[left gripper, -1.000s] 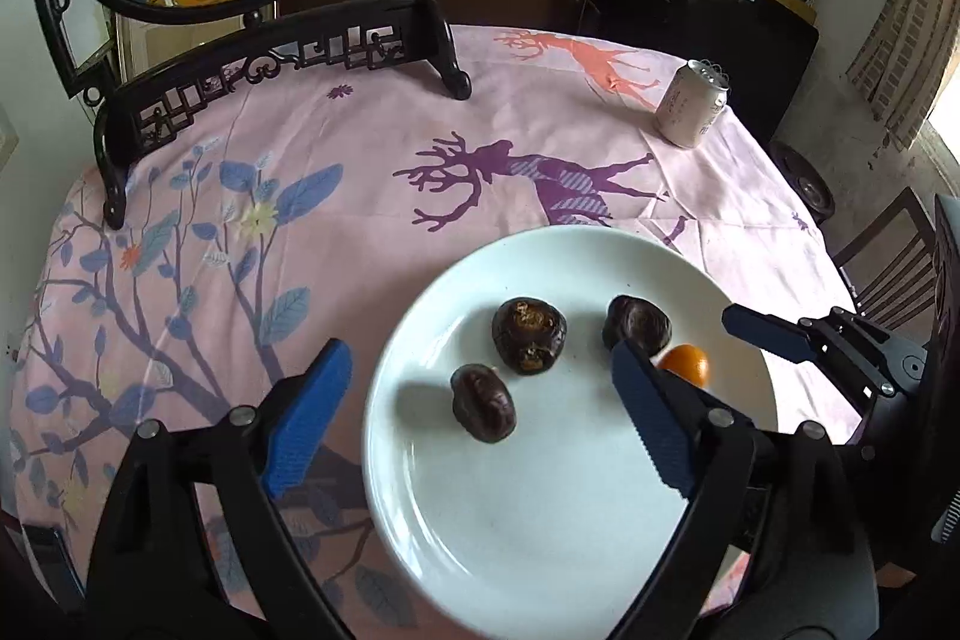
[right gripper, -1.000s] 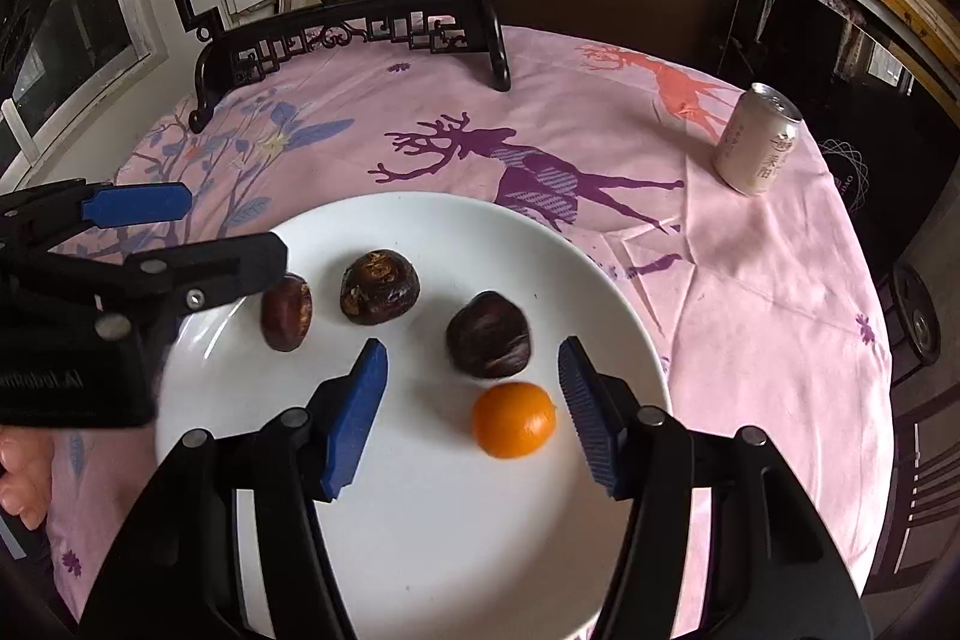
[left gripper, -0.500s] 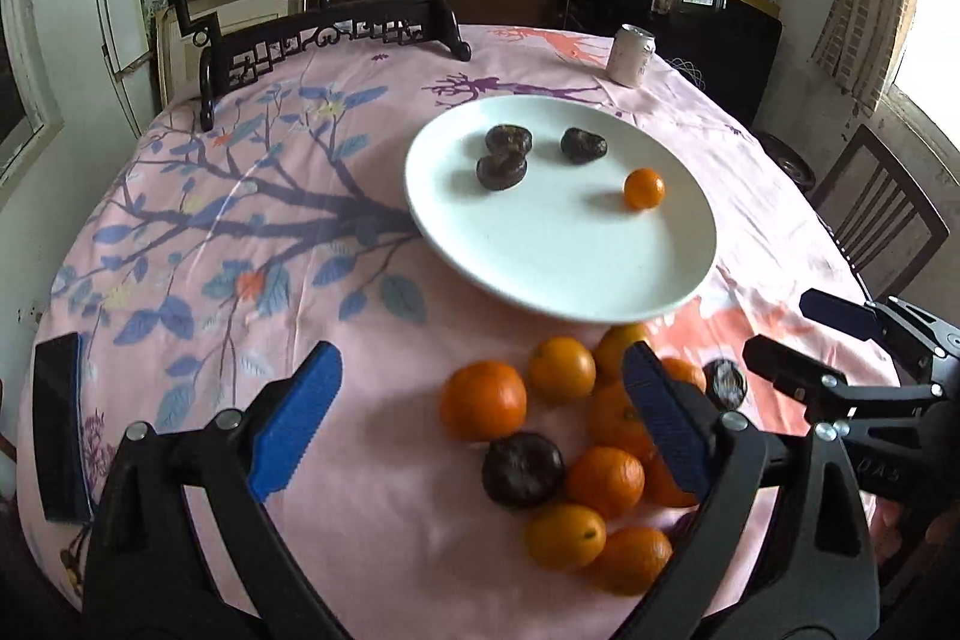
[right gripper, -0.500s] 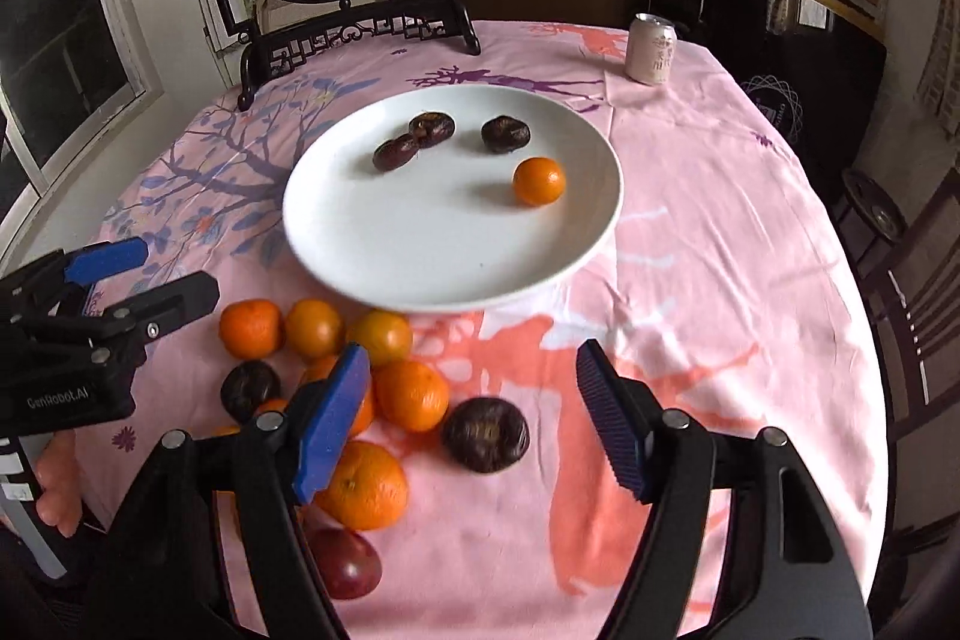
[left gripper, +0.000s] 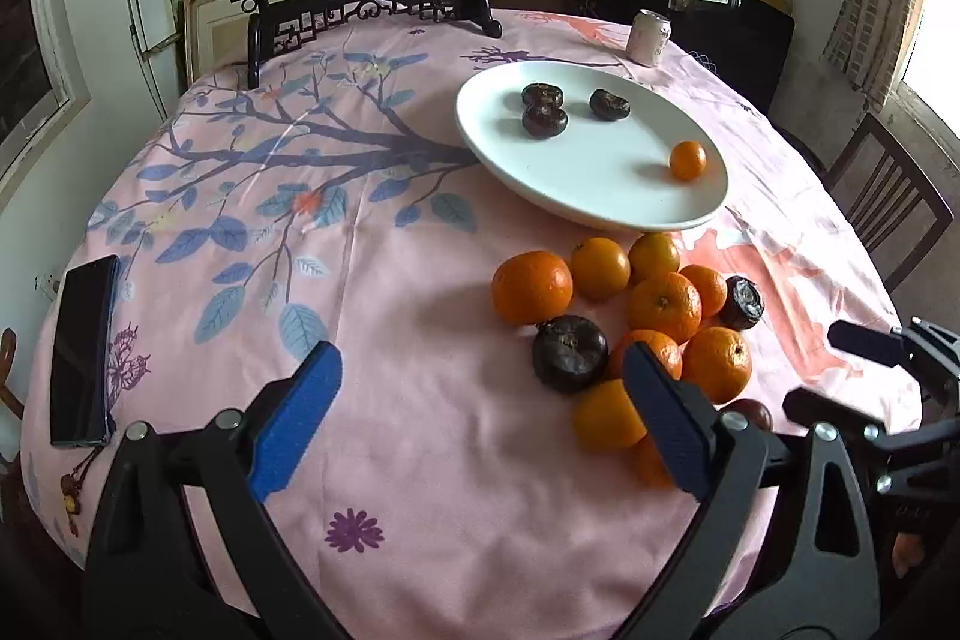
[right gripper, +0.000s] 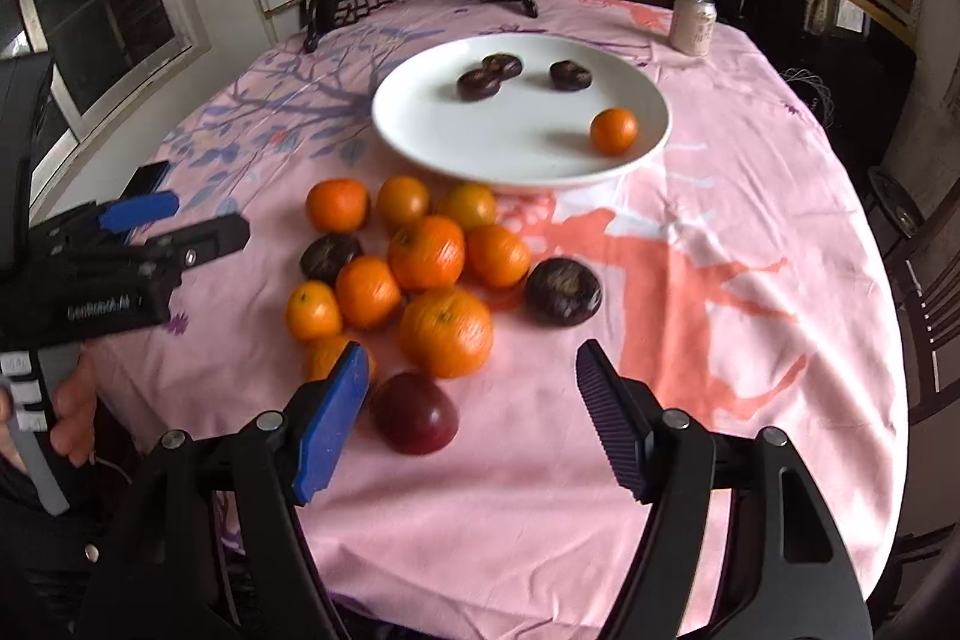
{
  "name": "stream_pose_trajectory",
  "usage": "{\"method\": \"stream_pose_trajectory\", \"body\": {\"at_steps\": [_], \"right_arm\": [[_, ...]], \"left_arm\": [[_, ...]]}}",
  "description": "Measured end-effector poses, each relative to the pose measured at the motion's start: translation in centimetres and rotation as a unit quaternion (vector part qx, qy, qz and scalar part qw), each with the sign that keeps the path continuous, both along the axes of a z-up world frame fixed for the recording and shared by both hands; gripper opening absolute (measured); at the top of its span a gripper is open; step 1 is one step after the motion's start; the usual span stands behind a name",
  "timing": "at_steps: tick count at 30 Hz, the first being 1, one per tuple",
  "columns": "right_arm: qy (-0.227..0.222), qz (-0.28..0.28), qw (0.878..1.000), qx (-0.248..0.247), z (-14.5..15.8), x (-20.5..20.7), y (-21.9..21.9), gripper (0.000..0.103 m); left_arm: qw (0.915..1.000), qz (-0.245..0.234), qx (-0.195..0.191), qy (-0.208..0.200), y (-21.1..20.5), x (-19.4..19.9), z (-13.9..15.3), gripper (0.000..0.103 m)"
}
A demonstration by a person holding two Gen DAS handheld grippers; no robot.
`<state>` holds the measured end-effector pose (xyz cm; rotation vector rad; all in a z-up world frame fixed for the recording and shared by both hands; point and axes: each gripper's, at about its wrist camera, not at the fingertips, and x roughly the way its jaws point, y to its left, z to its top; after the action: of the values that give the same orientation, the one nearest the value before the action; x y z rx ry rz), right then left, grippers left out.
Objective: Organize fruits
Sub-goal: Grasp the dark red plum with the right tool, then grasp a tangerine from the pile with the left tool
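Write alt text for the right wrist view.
The open right tool hovers over a reddish-purple fruit beside piled oranges on a pink tablecloth; behind, a white plate holds three dark fruits and one orange.

In the left wrist view, the left tongs' blue right finger (left gripper: 663, 421) hides part of two orange mandarins (left gripper: 606, 421); a dark-red round fruit (left gripper: 753, 412) peeks behind.

Beyond the jaws, a glossy white glazed plate (right gripper: 420, 142) sits on a matt pink printed cloth (right gripper: 720, 280), lightly creased. The oranges (right gripper: 426, 251) ahead of the jaws have dimpled, slightly shiny peel; the dark fruits (right gripper: 563, 291) look wrinkled and dull. Far beyond stands a metal can (right gripper: 694, 23). The jaw pads look like ribbed matt plastic on black frames.
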<state>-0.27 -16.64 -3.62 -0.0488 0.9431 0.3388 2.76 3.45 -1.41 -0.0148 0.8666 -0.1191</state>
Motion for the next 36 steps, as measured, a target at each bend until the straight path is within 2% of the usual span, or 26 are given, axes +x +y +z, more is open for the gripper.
{"method": "stream_pose_trajectory", "body": {"at_steps": [6,10,13,14,18,23,25,30,31,35,36], "right_arm": [[0.014,0.024,1.000,0.006,-1.8,-1.2,1.1,0.072],[0.031,0.034,0.999,0.011,-3.1,-0.4,1.6,0.058],[0.044,0.043,0.998,0.008,-4.5,0.3,2.2,0.040],[0.042,0.044,0.998,0.009,-4.7,0.5,2.3,0.039],[0.038,0.036,0.999,0.013,-4.0,0.1,1.7,0.038],[0.031,-0.018,0.999,-0.005,-3.5,-0.1,-1.2,0.038],[0.029,-0.031,0.999,-0.003,-3.5,-0.3,-2.3,0.038],[0.021,-0.047,0.999,0.014,-3.6,-1.1,-4.7,0.038],[0.021,-0.051,0.998,0.018,-3.6,-1.2,-5.2,0.038],[0.020,-0.061,0.997,0.032,-3.8,-1.7,-6.9,0.038],[0.020,-0.062,0.997,0.036,-3.8,-1.7,-7.2,0.038]], "left_arm": [[0.9999,0.002,0.012,0.006,0.5,-1.3,-0.9,0.096],[0.9996,0.003,0.018,0.020,1.1,-2.0,-1.9,0.096],[0.9991,-0.001,0.030,0.029,0.9,-2.2,-2.6,0.096],[0.9989,-0.001,0.032,0.033,0.8,-2.2,-2.8,0.096],[0.9984,-0.018,0.037,0.040,-0.3,-2.5,-3.0,0.096],[0.9940,-0.096,-0.008,0.051,-3.2,-3.2,-3.0,0.096],[0.9911,-0.119,-0.009,0.060,-4.8,-3.4,-3.2,0.096],[0.9876,-0.135,-0.007,0.080,-7.5,-3.0,-4.0,0.095],[0.9873,-0.135,-0.008,0.085,-7.8,-2.8,-4.1,0.093],[0.9838,-0.141,-0.006,0.111,-9.5,-2.4,-4.9,0.068],[0.9835,-0.140,-0.001,0.115,-9.8,-2.2,-5.2,0.065]]}}
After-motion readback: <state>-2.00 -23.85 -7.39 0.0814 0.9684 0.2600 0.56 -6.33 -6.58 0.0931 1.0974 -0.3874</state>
